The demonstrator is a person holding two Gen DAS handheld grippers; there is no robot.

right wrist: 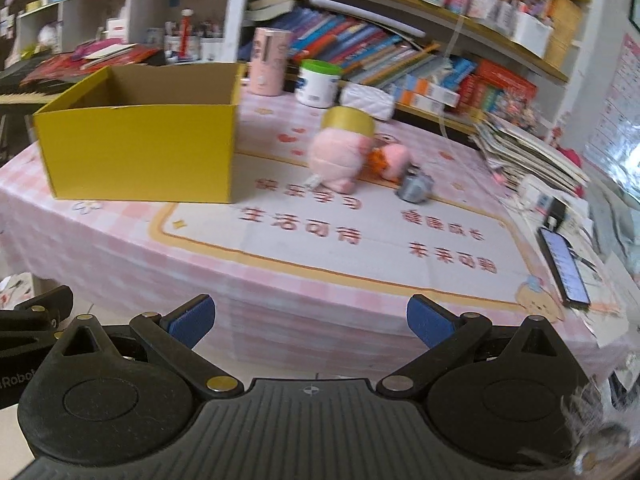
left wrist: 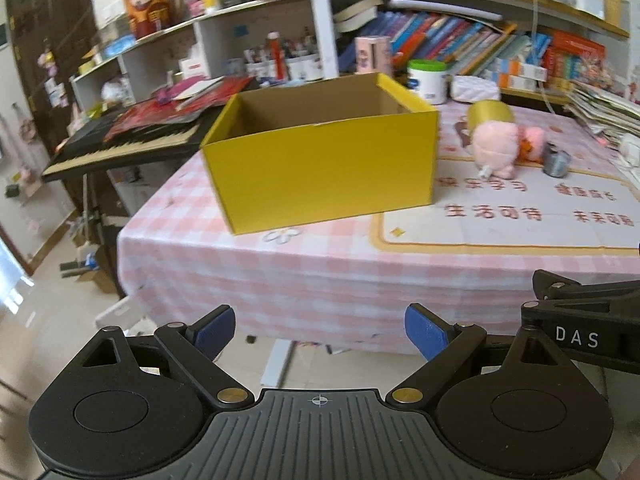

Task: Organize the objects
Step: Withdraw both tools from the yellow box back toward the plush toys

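An open yellow cardboard box [left wrist: 320,164] stands on the left of the pink checked table [left wrist: 280,272]; it also shows in the right wrist view [right wrist: 140,152]. To its right lie a pink plush toy [left wrist: 498,146] [right wrist: 336,158], a yellow tape roll [left wrist: 490,114] [right wrist: 350,120] and a small grey object [left wrist: 557,162] [right wrist: 416,188]. My left gripper [left wrist: 320,332] is open and empty, in front of the table's near edge. My right gripper [right wrist: 310,320] is open and empty, also off the near edge. The inside of the box is hidden.
A white jar with a green lid [right wrist: 318,82], a pink cylinder [right wrist: 266,60] and bookshelves [right wrist: 400,52] stand behind. A keyboard [left wrist: 120,148] is left of the table. A phone [right wrist: 564,268] and stacked papers [right wrist: 528,152] lie at the right. The right gripper's body [left wrist: 580,320] shows beside my left.
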